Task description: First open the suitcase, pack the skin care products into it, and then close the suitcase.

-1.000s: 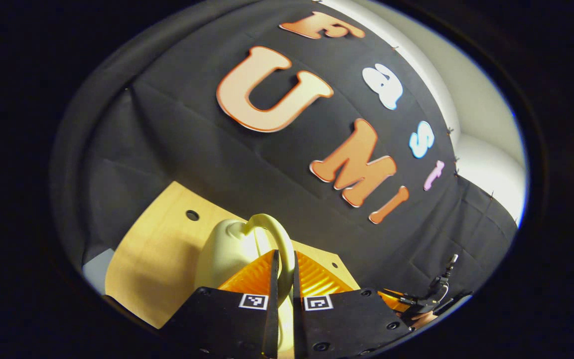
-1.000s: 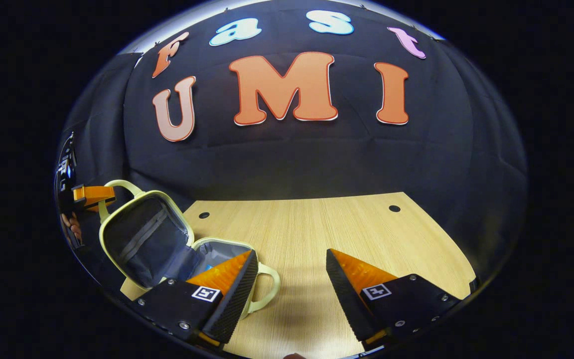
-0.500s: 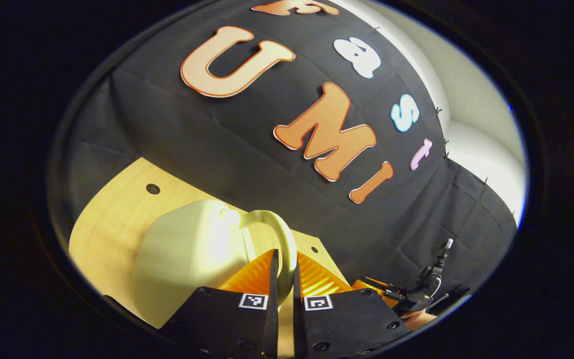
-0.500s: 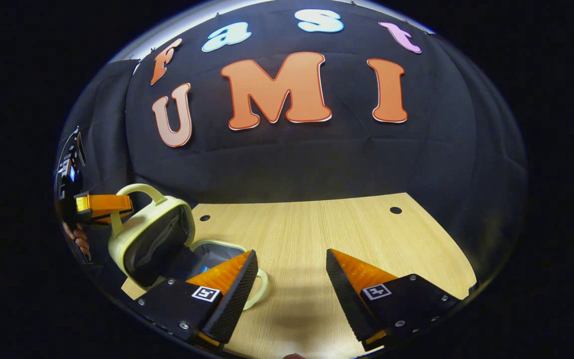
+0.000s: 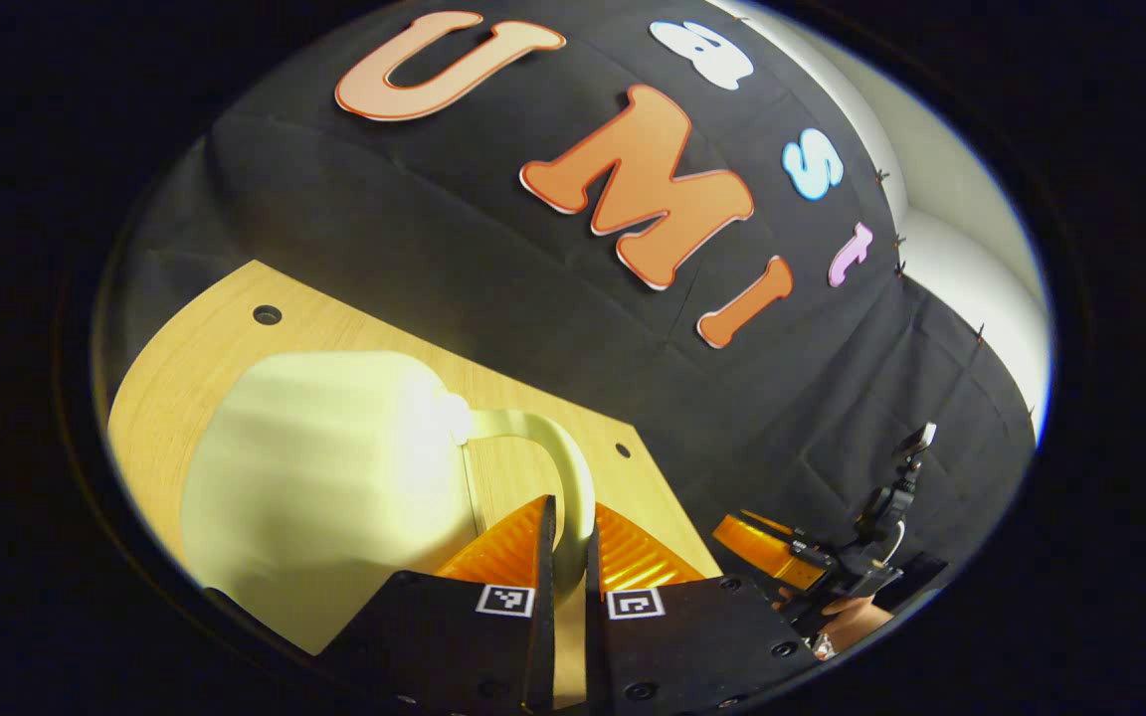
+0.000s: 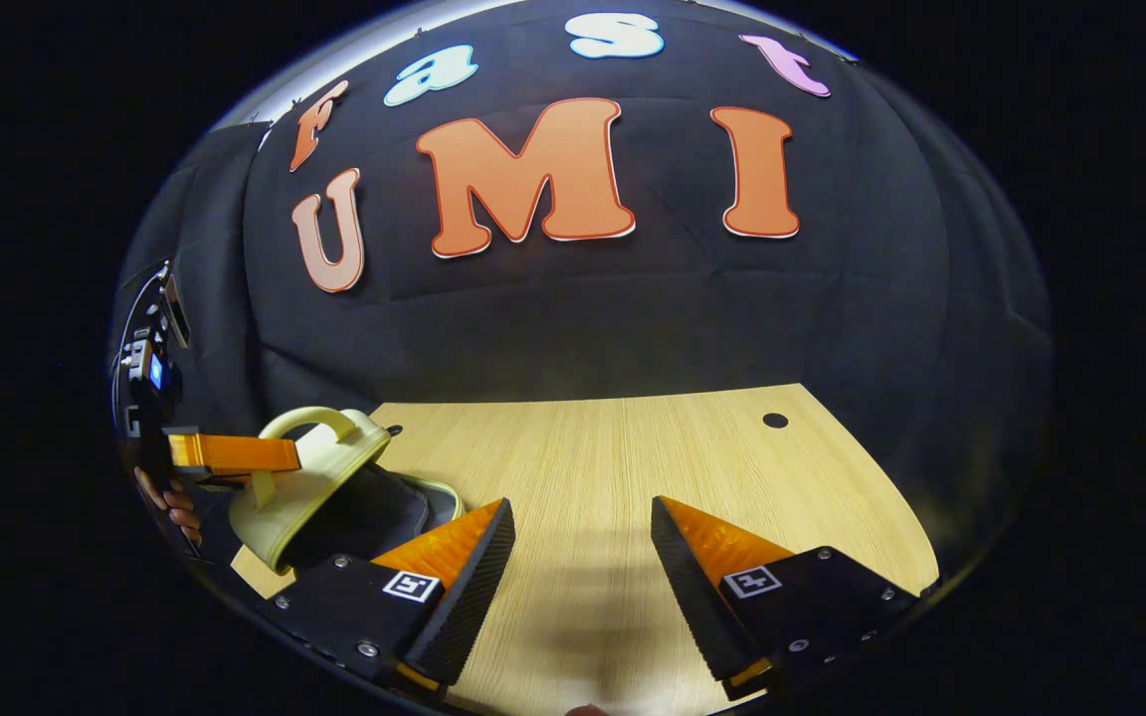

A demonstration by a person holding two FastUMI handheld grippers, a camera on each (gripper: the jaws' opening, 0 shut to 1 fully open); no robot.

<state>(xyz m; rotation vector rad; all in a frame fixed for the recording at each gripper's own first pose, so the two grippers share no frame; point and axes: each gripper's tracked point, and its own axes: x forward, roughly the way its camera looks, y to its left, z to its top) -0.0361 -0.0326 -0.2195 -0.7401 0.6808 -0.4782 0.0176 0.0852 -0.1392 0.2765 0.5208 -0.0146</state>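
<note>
1. The suitcase [image 6: 319, 487], a small pale yellow case, sits at the left end of the wooden table [image 6: 633, 467] as your right gripper view shows it. Its lid [image 5: 324, 477] is tilted down over the base, partly closed, with a dark gap underneath.
2. The lid's handle [image 5: 558, 467] runs between the fingers of your left gripper [image 5: 565, 542]. Both orange fingers press on it, pinching the loop.
3. In the right gripper view, that left gripper [image 6: 235, 454] reaches in from the left and meets the handle [image 6: 309, 420] at the lid's top.
4. Your right gripper [image 6: 581, 542] hovers above bare table just to the right of the suitcase, fingers spread wide and holding nothing.
5. In the left gripper view, the right gripper [image 5: 772, 547] appears at the lower right.
</note>
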